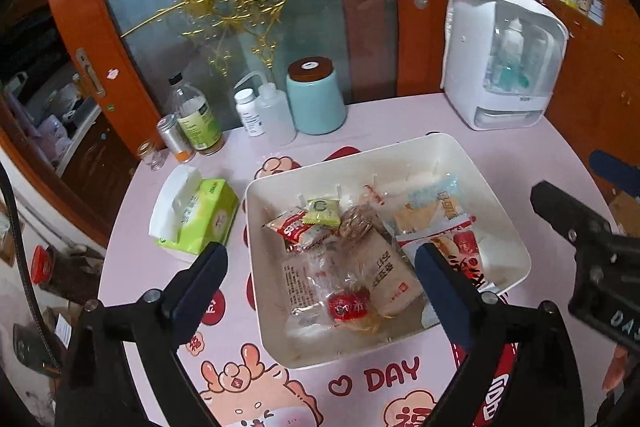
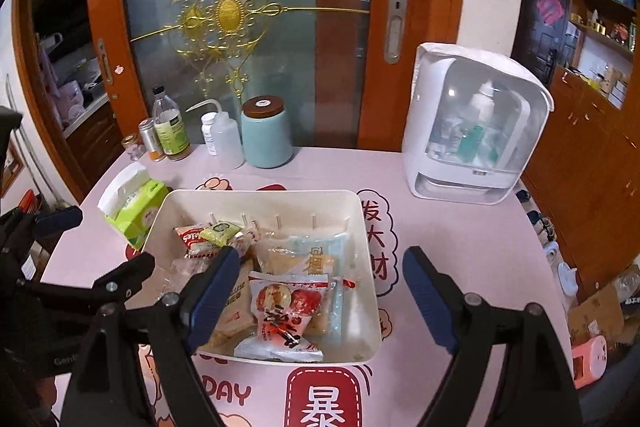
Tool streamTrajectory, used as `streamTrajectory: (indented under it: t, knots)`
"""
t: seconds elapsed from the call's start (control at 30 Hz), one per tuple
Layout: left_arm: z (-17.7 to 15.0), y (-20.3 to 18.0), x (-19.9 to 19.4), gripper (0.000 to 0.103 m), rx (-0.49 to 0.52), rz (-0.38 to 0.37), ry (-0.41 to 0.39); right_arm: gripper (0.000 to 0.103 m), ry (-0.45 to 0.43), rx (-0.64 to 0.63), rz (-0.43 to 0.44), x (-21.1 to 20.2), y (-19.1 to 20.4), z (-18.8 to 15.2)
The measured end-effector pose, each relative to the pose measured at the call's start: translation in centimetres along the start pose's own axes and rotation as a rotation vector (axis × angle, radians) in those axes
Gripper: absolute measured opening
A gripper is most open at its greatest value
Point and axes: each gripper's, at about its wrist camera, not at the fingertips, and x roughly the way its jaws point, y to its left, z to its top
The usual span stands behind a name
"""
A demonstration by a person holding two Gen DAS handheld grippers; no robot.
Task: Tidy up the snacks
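At centre frame in both wrist views, a white bin (image 1: 496, 187) sits on a pink printed surface (image 1: 392, 119), filled with wrapped snacks. Seen from the left wrist, the left gripper (image 1: 320, 279) hangs above the bin's near-left part with its jaws spread wide and nothing between them; one blue-padded finger stands over the cloth just left of the bin's wall, the other over the snacks at lower right of the bin. A red-and-white packet (image 1: 294, 227) and a small green packet (image 1: 322, 213) lie toward the bin's upper left, a clear packet with a red label (image 1: 346, 307) lies between the jaws near the bottom wall. From the right wrist, the right gripper (image 2: 320, 287) is likewise wide open and empty, its jaws straddling the bin's right half; a red-and-white snack bag (image 2: 286, 315) lies between them, just beside the left finger, and the bin's right wall (image 2: 368, 267) stands inside the right finger. At upper left of the bin a green tissue pack (image 1: 200, 215) rests on the cloth. Farther back stand a teal canister (image 1: 316, 99), several bottles (image 1: 196, 119) and a white cabinet (image 1: 504, 59) at upper right.
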Motion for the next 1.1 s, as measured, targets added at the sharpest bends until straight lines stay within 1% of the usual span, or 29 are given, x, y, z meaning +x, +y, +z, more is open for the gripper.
streamTrajectory:
  t: [0.13, 0.33, 0.4, 0.47, 0.77, 0.87, 1.1]
  knots:
    - [-0.4, 0.7, -0.2, 0.094, -0.054, 0.042, 0.016, 0.085, -0.008, -0.008, 0.024, -0.5, 0.0, -0.5]
    - [-1.3, 1.0, -1.5, 0.094, -0.082, 0.054, 0.017, 0.085, -0.019, -0.021, 0.043, -1.6, 0.2, -1.1]
    - [-1.9, 1.0, -2.2, 0.094, -0.090, 0.049, 0.022, 0.085, -0.018, -0.021, 0.047, -2.0, 0.3, -1.5]
    - [-2.6, 1.0, -2.9, 0.094, -0.094, 0.059, 0.019, 0.085, -0.019, -0.017, 0.057, -2.6, 0.4, -1.9]
    - [-8.4, 1.3, -7.8, 0.094, -0.113, 0.078, 0.022, 0.085, 0.012, -0.001, 0.112, -6.0, 1.7, -6.4]
    - [-10.4, 1.7, -9.6, 0.094, -0.129, 0.067, 0.026, 0.085, 0.030, 0.013, 0.130, -7.2, 2.0, -7.8]
    - [-14.6, 2.5, -13.4, 0.094, -0.120, 0.073, 0.021, 0.085, 0.058, 0.066, 0.121, -11.6, 2.4, -10.8]
